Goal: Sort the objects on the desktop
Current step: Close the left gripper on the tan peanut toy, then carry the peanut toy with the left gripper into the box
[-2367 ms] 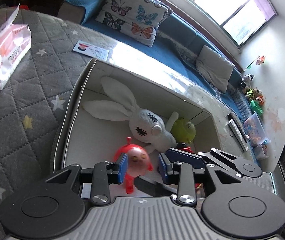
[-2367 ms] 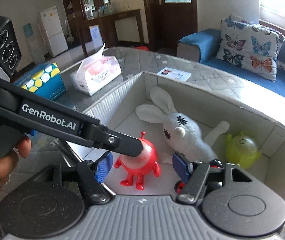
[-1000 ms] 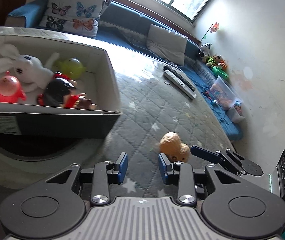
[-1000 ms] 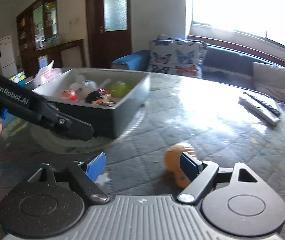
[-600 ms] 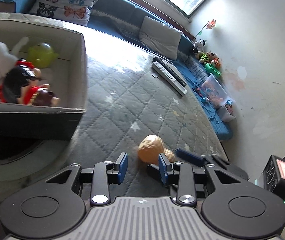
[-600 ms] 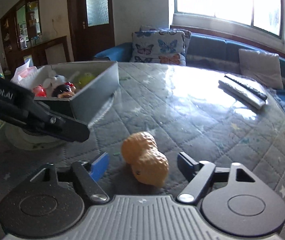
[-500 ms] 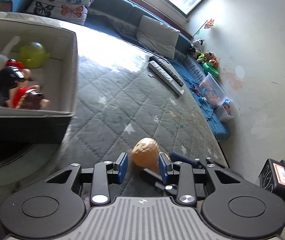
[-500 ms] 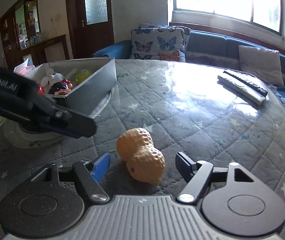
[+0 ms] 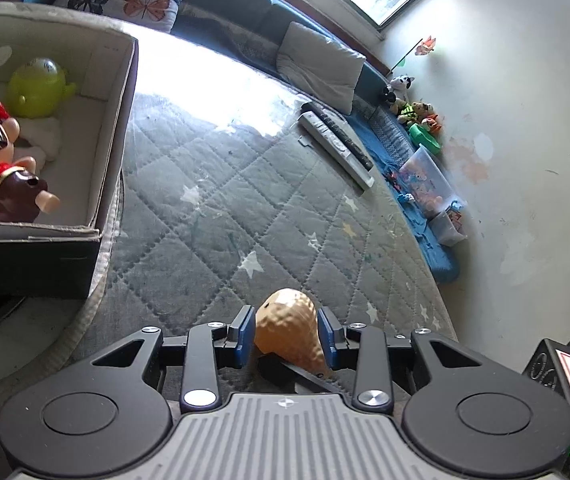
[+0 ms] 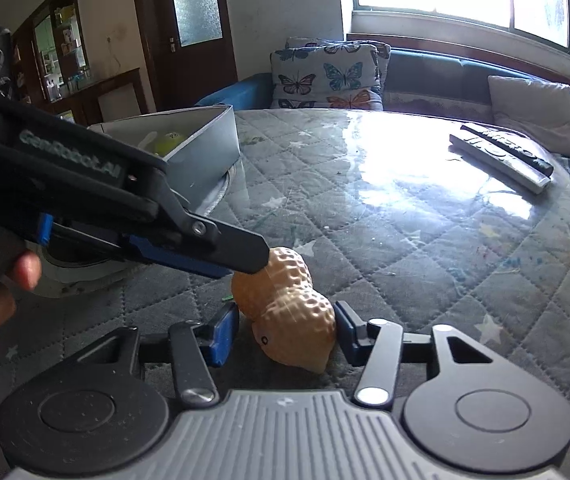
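My left gripper (image 9: 285, 330) brackets the peanut toy (image 9: 291, 326) at bottom centre, pads touching or nearly; grip not certain. Right gripper (image 10: 287, 330) spread wide around it, no contact. Peanut lies on the table (image 9: 213, 208). Risk: rounded, bumpy shell squirting out sideways. Box (image 9: 113, 128), upper left, holds a green toy (image 9: 39, 88) and a doll (image 9: 1, 172).
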Motion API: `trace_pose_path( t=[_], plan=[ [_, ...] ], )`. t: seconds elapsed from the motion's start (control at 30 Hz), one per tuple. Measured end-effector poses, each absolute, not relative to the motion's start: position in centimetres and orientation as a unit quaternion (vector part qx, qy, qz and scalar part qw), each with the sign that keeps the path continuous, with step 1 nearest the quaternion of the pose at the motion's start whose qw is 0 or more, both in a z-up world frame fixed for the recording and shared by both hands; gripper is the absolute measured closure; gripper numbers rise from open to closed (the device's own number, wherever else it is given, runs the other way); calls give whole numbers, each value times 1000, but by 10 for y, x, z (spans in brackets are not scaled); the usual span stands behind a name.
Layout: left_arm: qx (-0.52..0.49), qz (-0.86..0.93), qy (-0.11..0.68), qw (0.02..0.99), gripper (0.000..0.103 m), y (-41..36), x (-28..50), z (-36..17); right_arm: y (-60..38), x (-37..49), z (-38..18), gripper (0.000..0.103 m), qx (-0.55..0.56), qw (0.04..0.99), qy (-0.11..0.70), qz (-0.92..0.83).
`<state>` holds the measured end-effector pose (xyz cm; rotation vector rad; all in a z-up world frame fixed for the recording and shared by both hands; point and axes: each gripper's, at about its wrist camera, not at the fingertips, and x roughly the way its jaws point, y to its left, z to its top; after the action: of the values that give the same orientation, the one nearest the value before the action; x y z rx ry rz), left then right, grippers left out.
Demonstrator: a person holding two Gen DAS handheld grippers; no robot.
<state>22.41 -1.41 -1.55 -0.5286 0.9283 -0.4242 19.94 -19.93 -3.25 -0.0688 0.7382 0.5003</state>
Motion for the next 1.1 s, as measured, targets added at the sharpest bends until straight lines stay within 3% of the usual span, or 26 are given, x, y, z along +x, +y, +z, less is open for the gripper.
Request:
trace_pose_path(
  t=[0.27, 0.63, 1.1],
  plan=[
    [-255, -202, 435, 840, 67, -13, 226, -19, -198, 193, -29, 60, -23, 899, 361, 245],
    [-236, -214, 423, 848, 68, -6, 206, -7, -194, 181, -21, 60, -12, 898, 364, 249],
    [-224, -157, 325, 905, 68, 82, 169, 75, -112, 174, 48, 60, -37, 902, 281, 326]
  ],
)
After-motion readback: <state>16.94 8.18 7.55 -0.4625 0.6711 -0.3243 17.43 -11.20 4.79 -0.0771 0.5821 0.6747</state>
